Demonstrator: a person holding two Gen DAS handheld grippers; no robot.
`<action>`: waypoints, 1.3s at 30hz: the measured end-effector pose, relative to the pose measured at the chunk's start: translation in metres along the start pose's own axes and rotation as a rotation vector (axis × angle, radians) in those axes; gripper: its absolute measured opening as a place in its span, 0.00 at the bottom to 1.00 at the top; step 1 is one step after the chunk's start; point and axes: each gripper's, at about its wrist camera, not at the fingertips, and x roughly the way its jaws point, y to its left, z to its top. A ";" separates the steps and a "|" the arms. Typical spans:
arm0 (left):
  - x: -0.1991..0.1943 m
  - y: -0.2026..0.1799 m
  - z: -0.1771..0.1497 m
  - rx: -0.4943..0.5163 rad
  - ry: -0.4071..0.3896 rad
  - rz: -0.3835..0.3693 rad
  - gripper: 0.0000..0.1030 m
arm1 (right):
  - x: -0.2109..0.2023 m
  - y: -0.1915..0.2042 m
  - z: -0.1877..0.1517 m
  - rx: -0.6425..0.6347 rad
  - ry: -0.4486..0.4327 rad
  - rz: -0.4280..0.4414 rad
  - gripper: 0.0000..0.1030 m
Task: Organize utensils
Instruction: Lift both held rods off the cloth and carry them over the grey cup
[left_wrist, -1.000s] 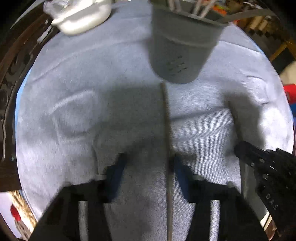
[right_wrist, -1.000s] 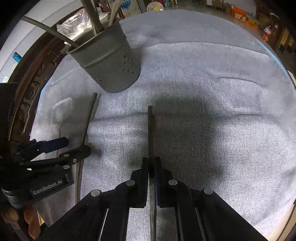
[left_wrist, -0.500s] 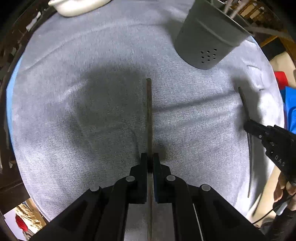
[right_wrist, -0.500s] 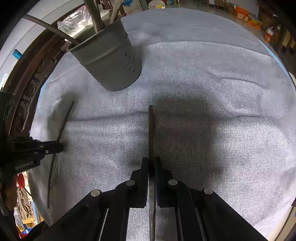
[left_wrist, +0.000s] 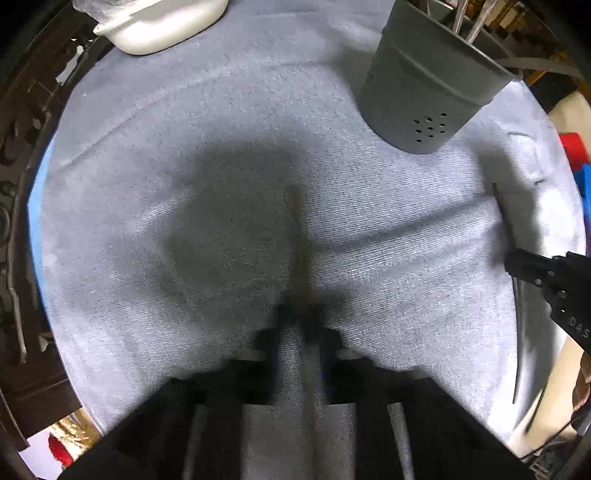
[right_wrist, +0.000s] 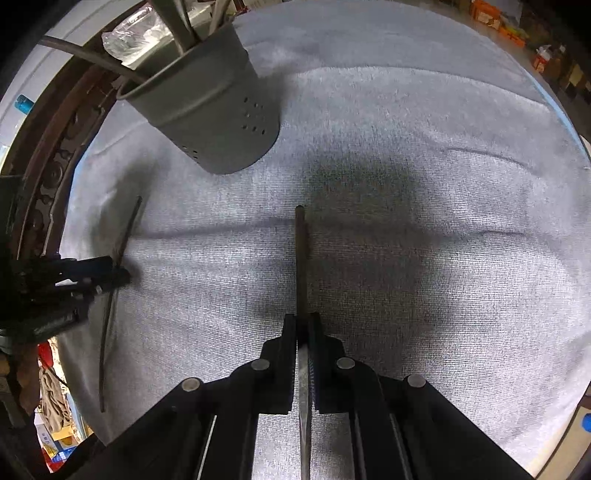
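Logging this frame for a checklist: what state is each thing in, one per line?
Left hand-held gripper: shut on a chopstick, view blurred.
Left chopstick: held, pointing forward above the cloth.
Right hand-held gripper: shut on a chopstick.
Right chopstick: held, pointing forward above the cloth.
Holder: upright on the cloth, utensils inside.
Cloth: spread out, slightly wrinkled.
White dish: on the cloth's far edge.
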 end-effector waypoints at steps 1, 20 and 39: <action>-0.001 0.003 0.001 -0.005 -0.002 -0.021 0.05 | 0.001 0.001 0.004 -0.002 0.001 0.003 0.09; -0.032 0.088 -0.006 -0.207 -0.103 -0.189 0.05 | -0.004 -0.034 -0.004 0.106 -0.011 0.162 0.07; 0.027 0.072 0.026 -0.125 0.279 -0.101 0.05 | -0.010 -0.039 0.001 0.081 0.036 0.134 0.07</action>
